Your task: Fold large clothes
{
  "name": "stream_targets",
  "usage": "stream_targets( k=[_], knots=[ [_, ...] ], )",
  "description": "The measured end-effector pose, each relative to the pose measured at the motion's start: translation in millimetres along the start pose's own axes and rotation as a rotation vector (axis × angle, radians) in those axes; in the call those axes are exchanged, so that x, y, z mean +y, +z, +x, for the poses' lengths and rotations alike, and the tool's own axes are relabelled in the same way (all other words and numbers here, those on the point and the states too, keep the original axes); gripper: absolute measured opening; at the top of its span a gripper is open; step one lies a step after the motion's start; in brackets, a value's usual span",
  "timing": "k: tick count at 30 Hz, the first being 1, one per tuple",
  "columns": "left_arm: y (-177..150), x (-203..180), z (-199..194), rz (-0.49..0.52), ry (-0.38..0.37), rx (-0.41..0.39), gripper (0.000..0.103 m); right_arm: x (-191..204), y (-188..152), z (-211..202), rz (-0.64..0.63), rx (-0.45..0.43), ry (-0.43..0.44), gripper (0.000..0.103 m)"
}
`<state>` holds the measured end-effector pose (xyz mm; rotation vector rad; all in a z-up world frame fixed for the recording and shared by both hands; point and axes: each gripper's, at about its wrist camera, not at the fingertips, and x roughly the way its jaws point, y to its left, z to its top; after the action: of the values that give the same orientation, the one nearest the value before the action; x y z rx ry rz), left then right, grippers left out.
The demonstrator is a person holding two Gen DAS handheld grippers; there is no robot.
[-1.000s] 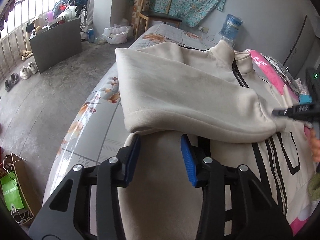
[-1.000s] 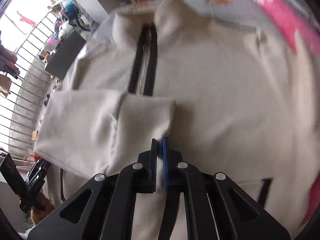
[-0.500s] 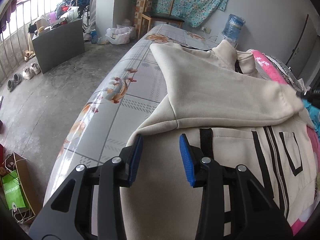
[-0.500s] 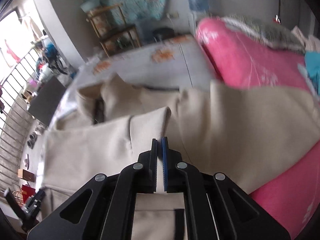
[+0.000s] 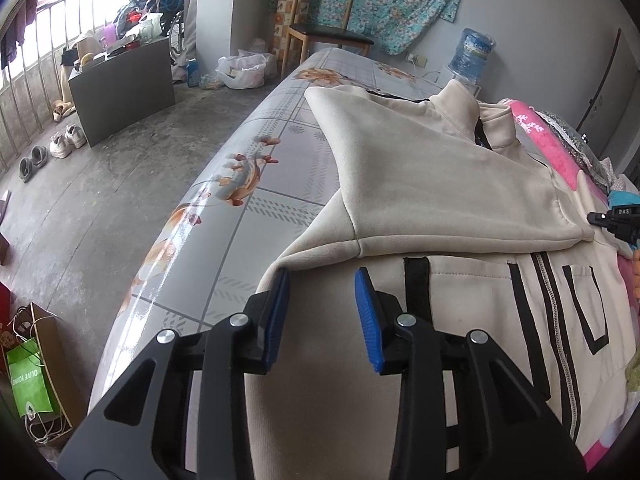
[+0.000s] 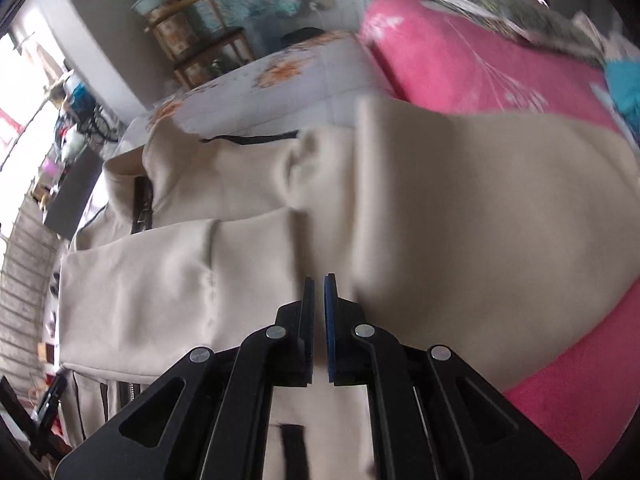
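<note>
A cream zip-up jacket (image 5: 448, 184) with black stripes lies on the bed, front up, one sleeve (image 5: 460, 216) folded across its chest. My left gripper (image 5: 322, 280) is open and empty, hovering over the jacket's lower part just below the sleeve's cuff edge. In the right wrist view the jacket (image 6: 240, 208) fills the middle. My right gripper (image 6: 319, 280) has its jaws a narrow slit apart above the folded sleeve's end (image 6: 256, 248), with no cloth visibly held. Its tip shows in the left wrist view (image 5: 616, 220) at the right edge.
The bed has a grey floral sheet (image 5: 240, 200), with its left edge dropping to a concrete floor. A pink blanket (image 6: 480, 68) lies along the bed's far side. A wooden chair (image 5: 324, 28), water jug (image 5: 472, 56), dark cabinet (image 5: 120, 84) and shoes (image 5: 64, 144) stand beyond.
The right gripper carried the sleeve across the jacket's chest and laid it down. Its jaws have parted slightly, with the sleeve end lying below them. The left gripper stayed open and nearly still.
</note>
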<state>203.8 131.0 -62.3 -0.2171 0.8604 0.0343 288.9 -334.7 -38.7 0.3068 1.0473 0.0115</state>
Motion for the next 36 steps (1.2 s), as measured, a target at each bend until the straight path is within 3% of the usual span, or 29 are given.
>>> stream_targets(
  k=[4,10,14,19,24,26,30,33,35,36],
  knots=[
    [-0.1,0.8,-0.2,-0.003,0.001,-0.001,0.033,8.0,-5.7,-10.4,-0.030,-0.012,0.044,0.008],
    [-0.3,7.2,-0.6,-0.033,-0.005,-0.007,0.028,45.5,-15.8,-3.4,-0.156,0.009,0.106,0.022],
    [0.1,14.8,-0.5,-0.062,-0.023,-0.010,0.026,53.4,-25.8,24.6,-0.193,0.071,0.059,0.026],
    [0.3,15.3,-0.4,-0.066,-0.028,-0.012,0.026,49.1,-25.5,21.8,-0.138,0.073,0.066,0.027],
    [1.3,16.3,0.2,-0.080,-0.046,-0.016,0.026,75.4,-21.3,13.1,-0.197,0.024,0.075,0.028],
    [1.3,16.9,0.0,-0.086,-0.056,-0.017,0.026,86.0,-19.6,19.1,-0.218,0.013,0.072,0.035],
    [1.1,21.0,-3.2,-0.101,-0.107,-0.007,0.026,92.6,-19.1,43.8,-0.246,0.041,0.019,0.039],
    [1.3,26.4,-17.0,-0.100,-0.136,0.019,0.036,98.8,-22.3,35.1,-0.265,0.059,-0.032,0.043],
    [3.5,31.5,-36.8,-0.100,-0.141,0.017,0.060,100.6,-26.7,21.8,-0.264,0.060,0.008,0.044],
    [4.7,32.1,-46.9,-0.087,-0.132,0.000,0.063,101.6,-29.4,14.3,-0.268,0.056,0.024,0.045]
  ],
)
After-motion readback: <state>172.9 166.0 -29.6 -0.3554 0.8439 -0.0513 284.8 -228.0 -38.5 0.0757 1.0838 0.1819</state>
